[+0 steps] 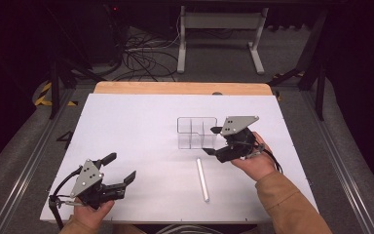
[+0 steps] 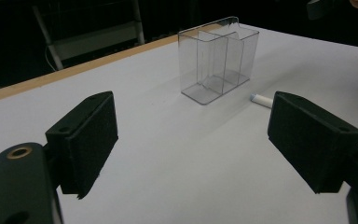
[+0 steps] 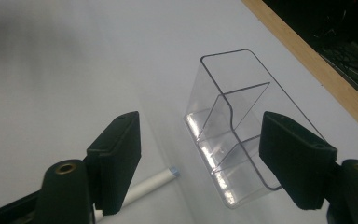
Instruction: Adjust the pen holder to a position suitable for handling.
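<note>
A clear plastic holder (image 1: 195,132) with inner dividers stands near the middle of the white table, also seen in the left gripper view (image 2: 217,58) and the right gripper view (image 3: 235,126). A white tube (image 1: 202,179) lies flat in front of it; one end shows as the tube (image 2: 261,100) and the tube (image 3: 150,185). My right gripper (image 1: 210,141) is open just right of the holder, above the tube's far end, with nothing between its jaws. My left gripper (image 1: 120,167) is open at the front left, empty, well away from both.
The white board (image 1: 141,126) covers a wooden table whose far edge (image 1: 180,87) shows. Beyond it are a white stand (image 1: 219,36) and cables (image 1: 141,61) on the floor. Dark stands flank the table.
</note>
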